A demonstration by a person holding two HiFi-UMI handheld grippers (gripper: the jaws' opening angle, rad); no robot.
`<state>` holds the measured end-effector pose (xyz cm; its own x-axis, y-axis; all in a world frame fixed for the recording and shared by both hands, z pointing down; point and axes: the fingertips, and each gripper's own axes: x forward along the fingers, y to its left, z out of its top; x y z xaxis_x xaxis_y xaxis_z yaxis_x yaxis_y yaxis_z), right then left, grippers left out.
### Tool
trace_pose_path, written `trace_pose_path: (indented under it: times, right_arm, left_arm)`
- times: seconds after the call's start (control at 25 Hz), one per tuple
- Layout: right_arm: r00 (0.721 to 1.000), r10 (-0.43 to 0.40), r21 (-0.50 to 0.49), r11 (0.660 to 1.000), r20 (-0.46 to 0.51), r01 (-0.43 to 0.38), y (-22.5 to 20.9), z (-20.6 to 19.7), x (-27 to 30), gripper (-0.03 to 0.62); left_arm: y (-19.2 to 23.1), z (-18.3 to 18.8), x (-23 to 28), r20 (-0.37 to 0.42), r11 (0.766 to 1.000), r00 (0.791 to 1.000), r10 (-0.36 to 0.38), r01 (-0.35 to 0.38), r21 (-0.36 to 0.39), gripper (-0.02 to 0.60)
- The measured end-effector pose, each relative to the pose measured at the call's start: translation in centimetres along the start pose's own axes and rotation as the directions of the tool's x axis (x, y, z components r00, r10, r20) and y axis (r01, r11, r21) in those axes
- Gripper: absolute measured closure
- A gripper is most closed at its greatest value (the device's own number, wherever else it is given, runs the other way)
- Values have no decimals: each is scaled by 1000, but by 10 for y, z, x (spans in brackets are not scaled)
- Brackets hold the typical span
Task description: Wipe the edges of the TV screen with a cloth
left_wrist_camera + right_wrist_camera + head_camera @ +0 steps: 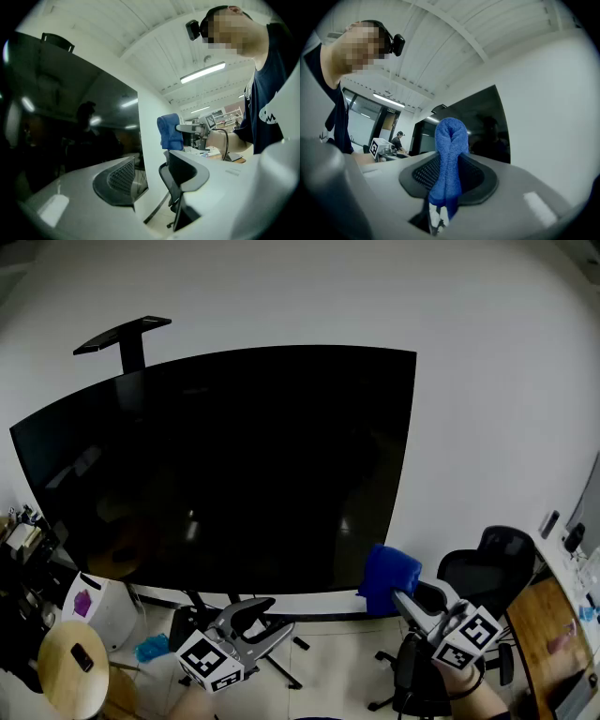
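**Head view.** The TV screen, dark and unlit, fills the middle of the frame on a floor stand against a white wall. A black bracket rises above its upper left corner. The right gripper points up and to the left, and a folded blue cloth stands at its tip, by the screen's lower right corner. This view does not show whether the cloth touches the screen. The left gripper is held low, below the screen's bottom edge, with its jaws apart. A black office chair stands to the right of the screen. A round wooden stool stands at lower left.

**Left gripper view.** The two jaws stand apart with nothing between them. Only the wall and the chair's base show through the gap. Beyond them the cloth appears upright in the right gripper. A strip of white wall separates it from the screen's right edge, so from this angle the cloth looks just clear of the screen.

**Right gripper view.** The jaws are clamped on the cloth, which is pinched between the ribbed black pads. Its rounded fold rises above them and a white tag hangs at its lower end. The screen lies behind and to the right of the cloth. The left gripper's marker cube is visible at left.
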<state>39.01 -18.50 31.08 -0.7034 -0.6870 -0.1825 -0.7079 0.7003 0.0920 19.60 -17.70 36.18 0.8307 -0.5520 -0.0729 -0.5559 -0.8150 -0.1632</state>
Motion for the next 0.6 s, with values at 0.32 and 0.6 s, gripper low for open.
trace_pose_path:
  times: [0.32, 0.6]
  right_arm:
    - [994, -55, -306, 949, 95, 82, -81, 129, 27, 485]
    - [979, -109, -444, 878, 173, 177, -160, 233, 58, 485]
  left_arm:
    - [17, 97, 44, 83, 983, 997, -9, -7, 184, 367]
    - [31, 145, 84, 105, 954, 994, 20, -50, 296, 367]
